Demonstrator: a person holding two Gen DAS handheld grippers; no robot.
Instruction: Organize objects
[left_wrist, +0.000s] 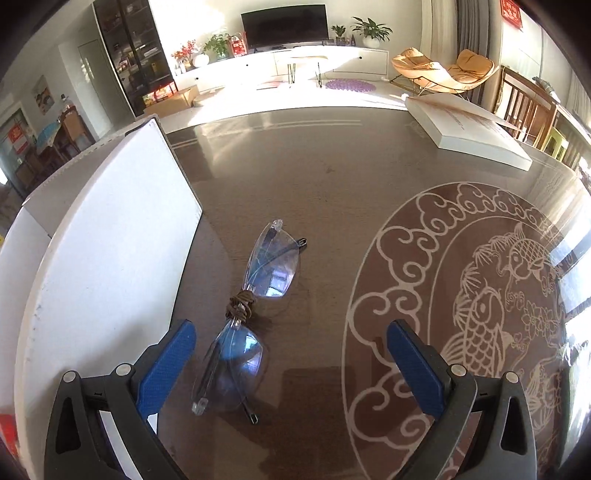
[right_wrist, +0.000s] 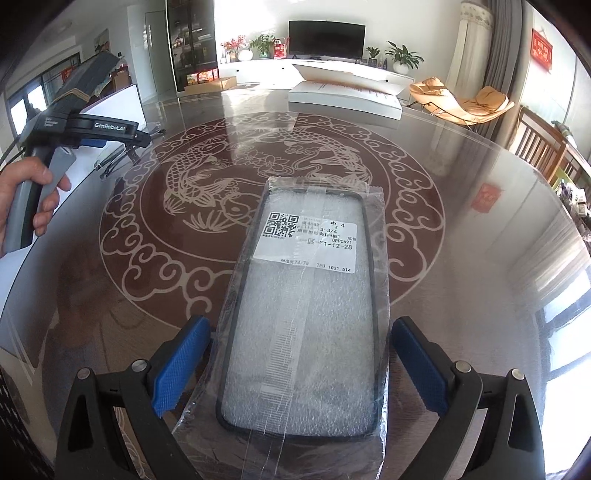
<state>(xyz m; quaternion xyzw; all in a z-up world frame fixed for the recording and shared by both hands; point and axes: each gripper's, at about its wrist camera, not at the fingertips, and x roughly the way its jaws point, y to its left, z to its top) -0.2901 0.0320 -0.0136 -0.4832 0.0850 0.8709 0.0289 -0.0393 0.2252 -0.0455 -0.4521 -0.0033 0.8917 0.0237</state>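
Observation:
A pair of rimless glasses (left_wrist: 251, 306) with a brown cord wound round the bridge lies folded on the glass table, right of a white box (left_wrist: 107, 258). My left gripper (left_wrist: 291, 339) is open, its blue pads either side of the near lens, not touching it. In the right wrist view a phone case in clear plastic wrap with a white QR label (right_wrist: 306, 314) lies flat on the table. My right gripper (right_wrist: 301, 354) is open, its pads flanking the package's near half. The left gripper's body (right_wrist: 92, 129) shows at the far left, held in a hand.
The round glass table (left_wrist: 332, 177) has a white fish and cloud pattern (left_wrist: 498, 295). An open white book (left_wrist: 465, 125) lies at the table's far edge; it also shows in the right wrist view (right_wrist: 343, 98). Wooden chairs (left_wrist: 524, 103) stand at the right.

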